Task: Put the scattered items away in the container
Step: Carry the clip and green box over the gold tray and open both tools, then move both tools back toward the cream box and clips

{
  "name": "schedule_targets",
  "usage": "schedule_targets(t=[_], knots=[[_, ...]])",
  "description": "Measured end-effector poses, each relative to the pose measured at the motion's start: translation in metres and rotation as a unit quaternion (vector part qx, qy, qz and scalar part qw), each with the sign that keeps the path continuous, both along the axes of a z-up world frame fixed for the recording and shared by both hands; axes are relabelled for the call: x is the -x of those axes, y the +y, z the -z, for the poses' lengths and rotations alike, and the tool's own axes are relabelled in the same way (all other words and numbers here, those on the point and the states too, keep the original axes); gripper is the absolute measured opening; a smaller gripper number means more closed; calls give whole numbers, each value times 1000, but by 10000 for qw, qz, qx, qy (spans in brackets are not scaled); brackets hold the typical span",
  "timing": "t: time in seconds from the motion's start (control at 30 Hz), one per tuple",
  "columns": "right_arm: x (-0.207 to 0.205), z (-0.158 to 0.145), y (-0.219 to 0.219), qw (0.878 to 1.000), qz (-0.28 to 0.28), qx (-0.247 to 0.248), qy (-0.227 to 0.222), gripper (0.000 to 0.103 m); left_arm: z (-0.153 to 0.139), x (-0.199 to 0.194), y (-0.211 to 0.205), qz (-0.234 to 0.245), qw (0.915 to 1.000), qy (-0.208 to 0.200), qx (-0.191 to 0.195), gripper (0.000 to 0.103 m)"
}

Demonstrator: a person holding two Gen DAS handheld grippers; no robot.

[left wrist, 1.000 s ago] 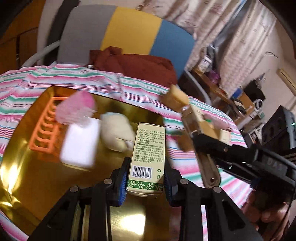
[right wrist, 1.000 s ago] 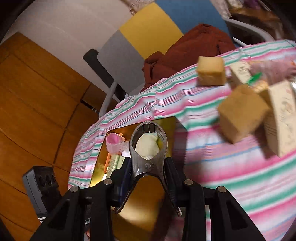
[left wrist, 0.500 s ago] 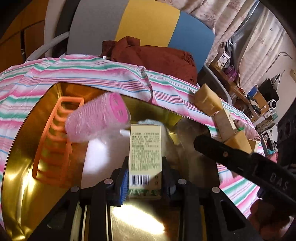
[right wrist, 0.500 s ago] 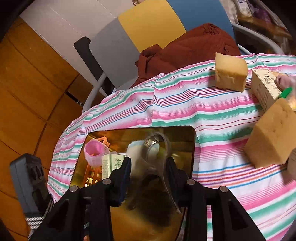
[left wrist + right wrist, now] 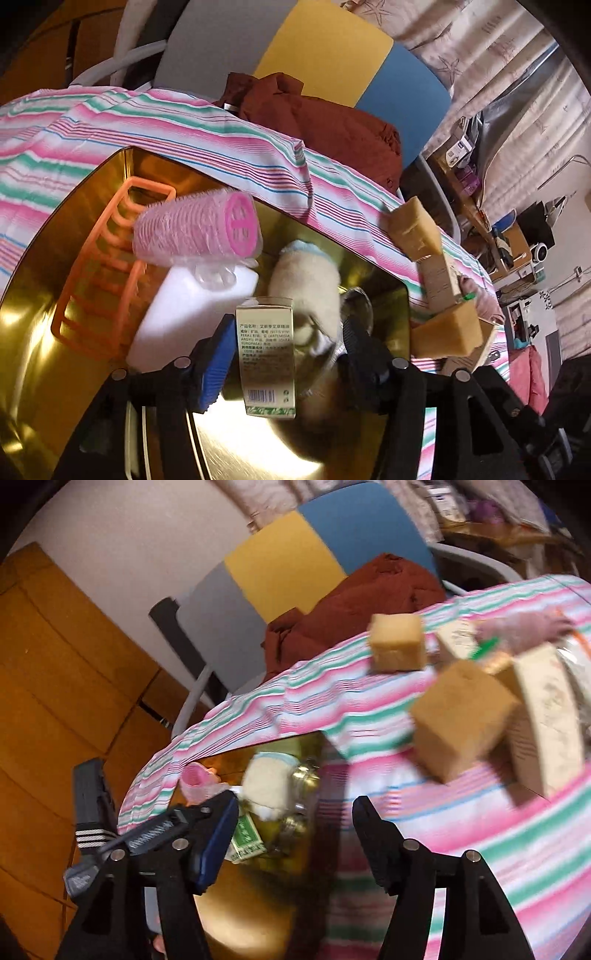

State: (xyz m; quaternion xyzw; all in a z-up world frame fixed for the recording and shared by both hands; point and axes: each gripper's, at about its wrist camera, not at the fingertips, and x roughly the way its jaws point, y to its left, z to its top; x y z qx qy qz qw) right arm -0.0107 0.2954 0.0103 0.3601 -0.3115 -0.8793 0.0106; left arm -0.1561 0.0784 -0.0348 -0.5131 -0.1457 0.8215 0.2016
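Observation:
In the left wrist view my left gripper [image 5: 284, 354] is open over the gold tray [image 5: 44, 354]. The green-and-cream box [image 5: 266, 354] lies loose between its fingers, touching neither pad. A metal clip [image 5: 354, 306] rests in the tray beside a cream puff [image 5: 306, 280]. A pink hair roller [image 5: 199, 229], a white block [image 5: 184, 310] and an orange rack [image 5: 88, 280] also sit in the tray. My right gripper [image 5: 295, 830] is open and holds nothing above the tray's edge [image 5: 236, 915], with the clip [image 5: 303, 779] below it. Two yellow sponges [image 5: 399, 642] [image 5: 461, 723] lie on the striped cloth.
A cream carton [image 5: 546, 720] stands on the cloth [image 5: 480, 830] right of the sponges, with a pinkish item [image 5: 524, 627] behind it. A chair [image 5: 325, 62] with a rust-red garment [image 5: 332, 125] stands past the table's far edge. Cluttered shelves [image 5: 480, 206] fill the right.
Both grippers have opened. The left let go of the box and the right let go of the metal clip; both now lie in the tray. The right gripper has drawn back.

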Motion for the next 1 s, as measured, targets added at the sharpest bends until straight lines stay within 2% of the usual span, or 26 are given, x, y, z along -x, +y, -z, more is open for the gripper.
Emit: schedule_targets(t=[0.23,0.4,0.5,0.6,0.67,0.77,0.87,1.0], knots=[[-40,20,40,9988,427,41,-249,66,-1,-34,11,-16,10000,-86,-42,60],[-63,33,73,9956,834,228,-350,66,0,-46,22,50,9999,-100,33,60],[-75,36,90,9937,1057,132,-354,66,-2,-52,24,-24,9999,-108,-45,60],[-80,42,106,9915,1231,65,-410,67,-7,-59,29,-32,10000,-19,-5,60],[-80,45,117,9902,1329,54,-434,67,-12,-65,38,125,9998,123,91,60],[-73,43,129,9897,1353,-181,-433,67,-22,-79,56,517,9974,417,264,60],[-58,36,134,9892,1257,-648,-375,73,-30,-90,73,911,9933,640,300,60],[-37,34,133,9861,1048,-1218,-426,74,-31,-99,92,1307,9886,674,335,60]])
